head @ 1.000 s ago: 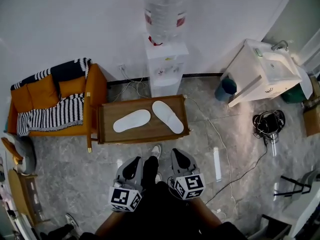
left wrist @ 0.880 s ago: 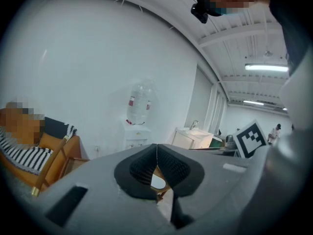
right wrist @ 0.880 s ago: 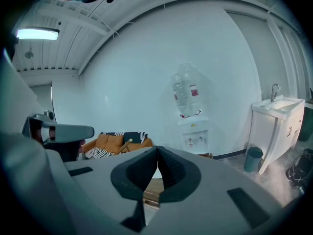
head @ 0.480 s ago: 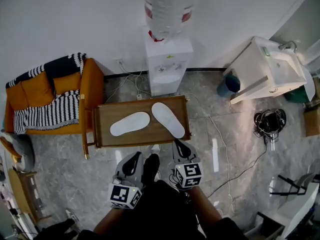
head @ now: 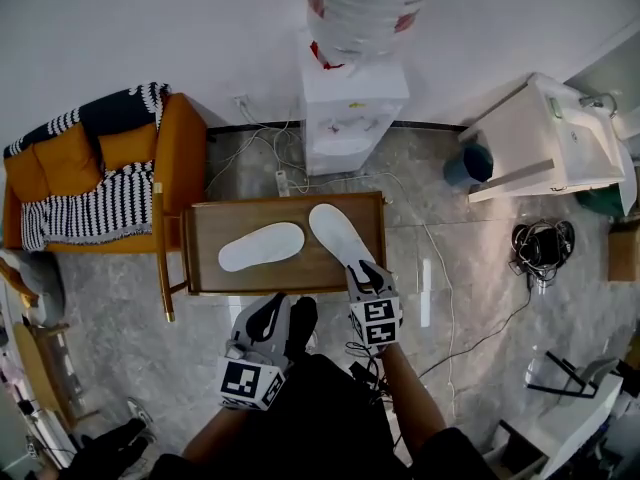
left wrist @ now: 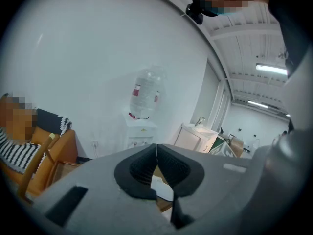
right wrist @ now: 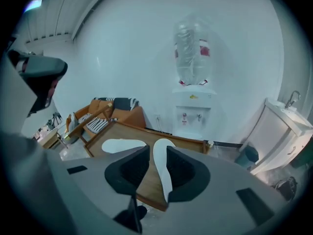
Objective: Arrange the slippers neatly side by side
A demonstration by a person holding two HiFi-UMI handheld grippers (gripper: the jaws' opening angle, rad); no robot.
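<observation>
Slippers, two, white, on wooden table (head: pixel 200 273): left slipper (head: pixel 262 246) at 9 o'clock, right slipper (head: pixel 338 233) at 3 o'clock, splayed, unpaired. Right gripper (head: pixel 365 272): jaws just opening, half apart, empty, near right slipper's 5 o'clock end. Left gripper (head: pixel 270 316): closed, empty. Arranging all outstanding.

1. My left gripper (head: pixel 272 306) is a smooth grey shell with a black hollow on top. Its cube (head: pixel 247 383), right against my black clothing (head: pixel 320 428), carries black-and-white square markers.
2. My right gripper (head: pixel 362 271) has the same grey shell, and its marker cube (head: pixel 377 323) sits just above that clothing.
3. Both have ribbed black pads (right wrist: pixel 131 173) set in grey.
4. Thin dark cables (head: pixel 362 366) curl where the right cube meets the clothing.
</observation>
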